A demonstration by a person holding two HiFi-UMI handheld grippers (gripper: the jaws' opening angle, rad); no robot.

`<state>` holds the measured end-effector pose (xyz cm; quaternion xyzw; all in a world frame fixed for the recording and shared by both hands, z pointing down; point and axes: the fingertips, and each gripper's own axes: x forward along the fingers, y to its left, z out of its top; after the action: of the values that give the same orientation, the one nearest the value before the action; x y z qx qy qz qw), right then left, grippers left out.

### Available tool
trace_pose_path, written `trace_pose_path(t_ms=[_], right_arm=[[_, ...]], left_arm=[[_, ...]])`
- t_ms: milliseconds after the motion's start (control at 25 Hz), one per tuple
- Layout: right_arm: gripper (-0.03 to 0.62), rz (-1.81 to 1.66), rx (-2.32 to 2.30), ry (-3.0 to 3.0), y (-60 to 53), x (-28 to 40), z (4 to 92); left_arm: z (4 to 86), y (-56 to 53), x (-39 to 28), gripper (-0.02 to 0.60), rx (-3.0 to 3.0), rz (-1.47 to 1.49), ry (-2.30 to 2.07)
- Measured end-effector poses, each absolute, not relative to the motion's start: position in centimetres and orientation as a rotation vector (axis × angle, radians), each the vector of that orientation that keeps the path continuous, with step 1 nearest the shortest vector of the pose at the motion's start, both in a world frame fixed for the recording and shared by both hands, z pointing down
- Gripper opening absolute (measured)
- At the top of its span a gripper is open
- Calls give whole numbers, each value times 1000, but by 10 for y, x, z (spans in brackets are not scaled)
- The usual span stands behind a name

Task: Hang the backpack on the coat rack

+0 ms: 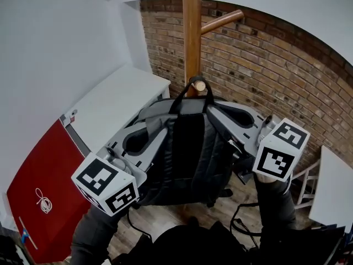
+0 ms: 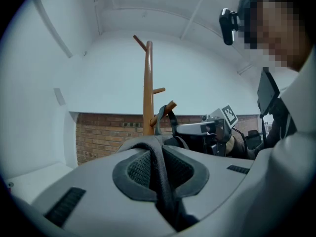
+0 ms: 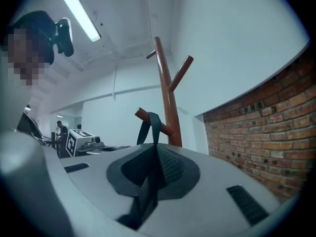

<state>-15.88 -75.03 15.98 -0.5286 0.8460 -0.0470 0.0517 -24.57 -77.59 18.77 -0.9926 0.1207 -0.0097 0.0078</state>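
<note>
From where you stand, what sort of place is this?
Indoors, probably an office or workshop room. A wooden coat rack stands against a brick wall, a white desk sits beside it, and a strip light runs along the ceiling.

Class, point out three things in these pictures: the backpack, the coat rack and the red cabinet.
backpack (image 1: 190,148): head view, on its black back panel.
coat rack (image 1: 191,32): head view, on the upright wooden pole.
red cabinet (image 1: 47,167): head view, on its red front face.
</note>
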Motion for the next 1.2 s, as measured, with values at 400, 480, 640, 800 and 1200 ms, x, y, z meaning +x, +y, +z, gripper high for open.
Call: trace_pose_path(t_ms=[400,480,640,800,1200], right_arm=[[20,363,-1798,2413,-714,-186,166],[20,457,-1854,2365,-705,-195,168],[21,590,-1923,2244,-689,-207,169],[21,580,-1958,2200,-667,-221,179],[21,434,-1925,2267,-623,-239,236]], left_arm=[[195,-742,-274,46,-2958,165,462],[199,-734,-283,46,-2921,197,469],[204,-721,-296,55,-2850,243,495],[207,-710,-310,67,-2835,281,536],[208,-684,-334,184,-2729,308,840]])
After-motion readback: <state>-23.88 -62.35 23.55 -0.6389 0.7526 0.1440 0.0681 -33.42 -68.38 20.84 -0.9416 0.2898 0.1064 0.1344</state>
